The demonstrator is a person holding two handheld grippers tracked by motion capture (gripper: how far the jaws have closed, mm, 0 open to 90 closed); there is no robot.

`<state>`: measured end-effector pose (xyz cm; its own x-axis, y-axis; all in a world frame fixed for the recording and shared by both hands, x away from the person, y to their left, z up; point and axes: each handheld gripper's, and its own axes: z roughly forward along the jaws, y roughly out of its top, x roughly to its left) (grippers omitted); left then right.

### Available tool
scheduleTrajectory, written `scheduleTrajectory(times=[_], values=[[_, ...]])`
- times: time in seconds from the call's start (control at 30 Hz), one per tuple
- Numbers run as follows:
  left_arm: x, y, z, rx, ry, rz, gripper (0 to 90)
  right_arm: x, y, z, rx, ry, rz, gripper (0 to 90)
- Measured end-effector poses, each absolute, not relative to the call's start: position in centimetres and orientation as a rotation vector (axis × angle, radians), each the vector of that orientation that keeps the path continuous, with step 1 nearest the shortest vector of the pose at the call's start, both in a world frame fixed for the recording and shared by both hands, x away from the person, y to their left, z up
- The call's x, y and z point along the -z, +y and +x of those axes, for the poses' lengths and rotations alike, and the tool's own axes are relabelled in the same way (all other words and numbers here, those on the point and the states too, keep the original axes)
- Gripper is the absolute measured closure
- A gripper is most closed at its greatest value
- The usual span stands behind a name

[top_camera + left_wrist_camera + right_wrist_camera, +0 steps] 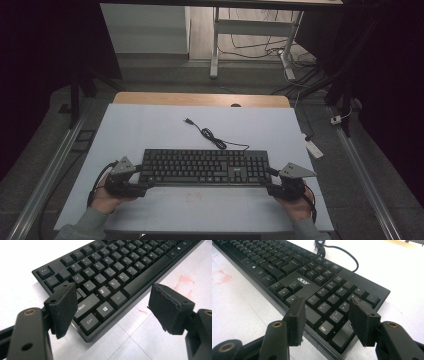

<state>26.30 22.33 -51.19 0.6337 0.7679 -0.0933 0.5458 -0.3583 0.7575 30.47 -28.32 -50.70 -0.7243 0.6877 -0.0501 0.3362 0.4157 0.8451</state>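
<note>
Keyboard (pixel 204 167) flat on white worktop (pixel 150 130), near the person's edge. Both forearms low, angled inward. Left gripper (pixel 141 180) at keyboard's left front corner, right gripper (pixel 270 180) at right end; fingers (pixel 63 307) released, straddling corners, gripping nothing.

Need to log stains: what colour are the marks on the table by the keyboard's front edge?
Red, smudged marks on the white table, clearest in the left gripper view.
</note>
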Motion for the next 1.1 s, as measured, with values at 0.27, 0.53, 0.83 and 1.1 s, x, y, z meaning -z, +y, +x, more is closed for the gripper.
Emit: scheduleTrajectory(times=[0.27,0.53,0.83,1.1], values=[[51.00,22.32,26.10,-0.366,1.018,2.054,23.4,50.49,-27.72,30.12,-1.227,2.281,0.863,47.9],[51.06,22.31,26.18,-0.366,1.020,2.058,23.6,50.62,-27.83,30.29,-1.220,2.282,0.877,47.9],[51.05,22.22,26.18,-0.365,1.014,2.062,23.6,50.69,-27.99,30.18,-1.195,2.286,0.882,47.9],[51.09,22.15,26.20,-0.365,1.012,2.065,23.6,50.78,-28.00,30.22,-1.195,2.290,0.883,47.9]])
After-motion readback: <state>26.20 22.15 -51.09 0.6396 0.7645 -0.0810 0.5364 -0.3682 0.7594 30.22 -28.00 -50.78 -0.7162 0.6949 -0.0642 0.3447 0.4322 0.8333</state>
